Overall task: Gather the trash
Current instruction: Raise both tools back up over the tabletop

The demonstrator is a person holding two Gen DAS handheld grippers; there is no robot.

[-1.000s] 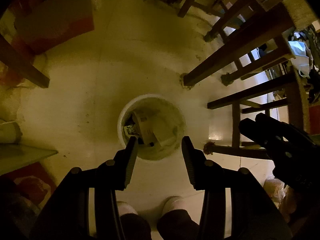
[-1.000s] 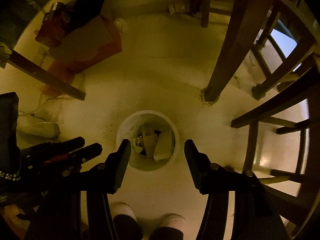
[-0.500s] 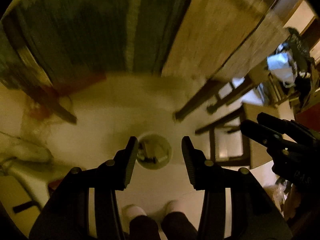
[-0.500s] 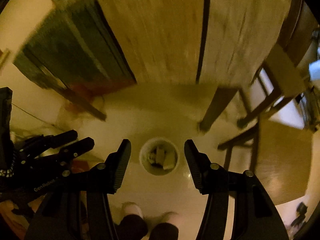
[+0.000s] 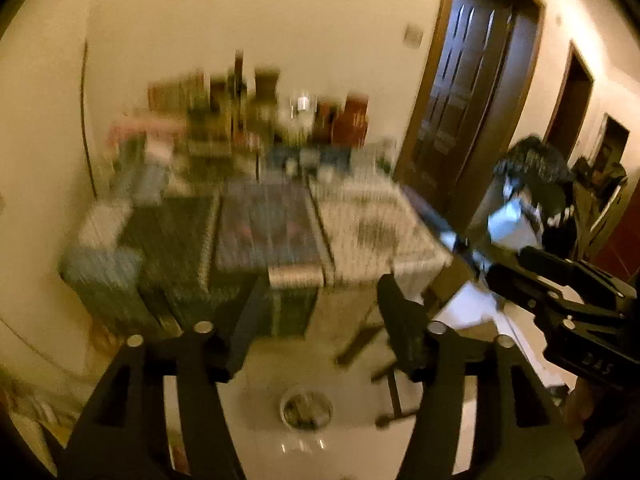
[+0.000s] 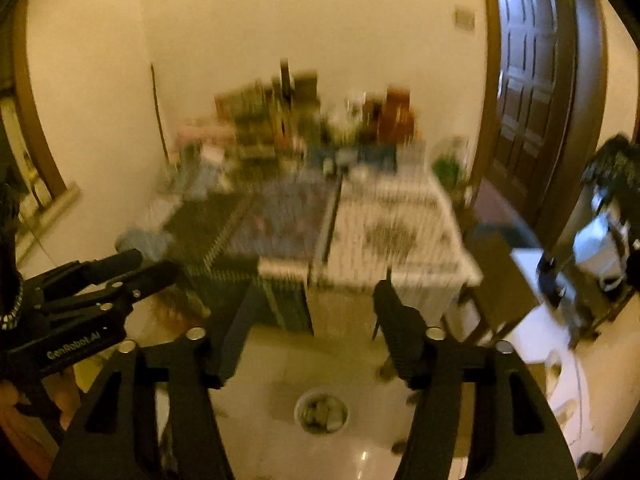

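A cluttered, blurred bench (image 5: 360, 224) filled the view ahead of you. Your left hand-held gripper (image 5: 320, 312) and right hand-held gripper (image 6: 316, 312) were both empty, jaws opening wide. The small white trash bin (image 6: 321, 411), with scraps inside, stood on the floor (image 5: 352, 452) below them.

Warm cream walls, dark wood.
The cloth-covered desk (image 6: 400, 236) shows dark green, blue and white-speckled panels; panelled door (image 6: 532, 80) dark brown; round bin (image 6: 298, 410) white.

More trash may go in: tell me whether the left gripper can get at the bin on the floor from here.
Probably yes: the left gripper, jaws opening and empty, has bare floor above the white bin.
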